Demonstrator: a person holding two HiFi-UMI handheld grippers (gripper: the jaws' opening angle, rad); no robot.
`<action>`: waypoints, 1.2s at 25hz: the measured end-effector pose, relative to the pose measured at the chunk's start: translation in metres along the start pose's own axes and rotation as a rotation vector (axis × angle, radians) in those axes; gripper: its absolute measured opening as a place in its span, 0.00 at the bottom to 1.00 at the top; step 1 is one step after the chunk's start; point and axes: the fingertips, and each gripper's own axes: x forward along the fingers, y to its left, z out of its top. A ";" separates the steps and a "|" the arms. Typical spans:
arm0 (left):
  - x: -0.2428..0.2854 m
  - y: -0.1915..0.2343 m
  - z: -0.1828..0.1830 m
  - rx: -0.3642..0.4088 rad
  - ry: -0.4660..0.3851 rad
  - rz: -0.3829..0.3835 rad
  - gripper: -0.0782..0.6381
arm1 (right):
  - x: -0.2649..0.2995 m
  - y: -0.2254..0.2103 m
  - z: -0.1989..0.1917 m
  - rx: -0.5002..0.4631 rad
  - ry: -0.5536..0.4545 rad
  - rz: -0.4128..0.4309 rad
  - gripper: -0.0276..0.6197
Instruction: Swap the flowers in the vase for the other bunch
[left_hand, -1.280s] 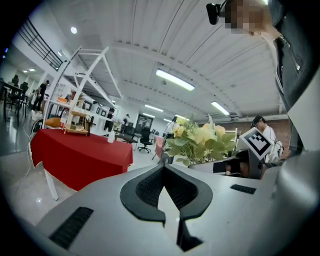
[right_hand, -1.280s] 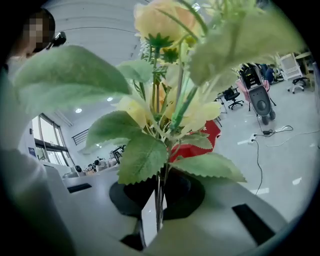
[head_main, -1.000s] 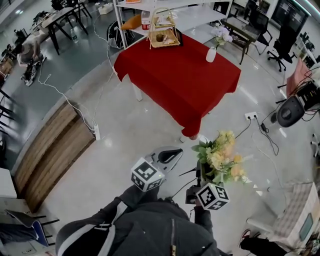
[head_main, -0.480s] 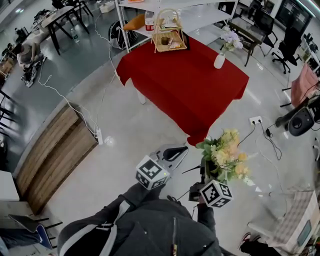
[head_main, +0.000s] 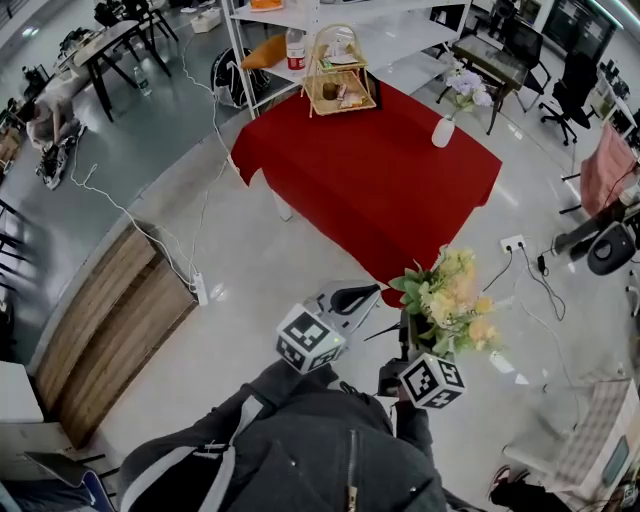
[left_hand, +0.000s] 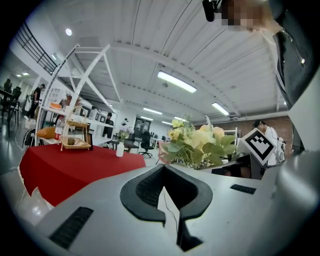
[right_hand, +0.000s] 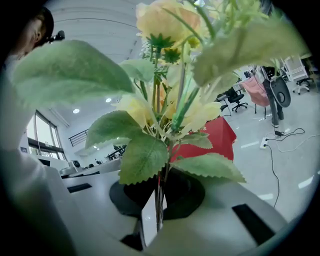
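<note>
We carry a bunch of yellow and cream flowers (right_hand: 167, 107) in the right gripper (right_hand: 157, 220). Its smooth grey jaws are pinched on the thin green stems, which rise upright out of the narrow seam between the black-lined pads. The leaves are broad, matte and saw-edged, and the blooms are soft and rounded, spreading wide above the jaws.

The left gripper (left_hand: 169, 197) is pressed together with nothing between its jaws. It has the same grey moulded shell, and its black ribbed lining forms a spade-shaped hollow. In the head view the bunch stands just beside this gripper's tip, on its right and apart from it.

Ahead of us, across a glossy pale floor (head_main: 250, 250), is a table (head_main: 275, 195) draped in a plain red cloth (head_main: 370, 180). Near the cloth's far right corner stands a small white vase (head_main: 443, 131) with a narrow neck, holding pale lilac flowers (head_main: 466, 84) — well apart from both grippers. A wire basket stand (head_main: 338, 75) sits at the table's far edge.
</note>
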 end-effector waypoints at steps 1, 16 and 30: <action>0.001 0.004 0.001 0.002 0.001 -0.005 0.12 | 0.005 0.001 0.001 0.001 -0.002 -0.002 0.08; 0.026 0.050 0.011 -0.004 -0.007 -0.082 0.12 | 0.047 -0.002 0.010 0.008 -0.034 -0.074 0.08; 0.029 0.061 0.001 -0.031 0.013 -0.055 0.12 | 0.057 -0.009 0.008 0.029 -0.018 -0.065 0.08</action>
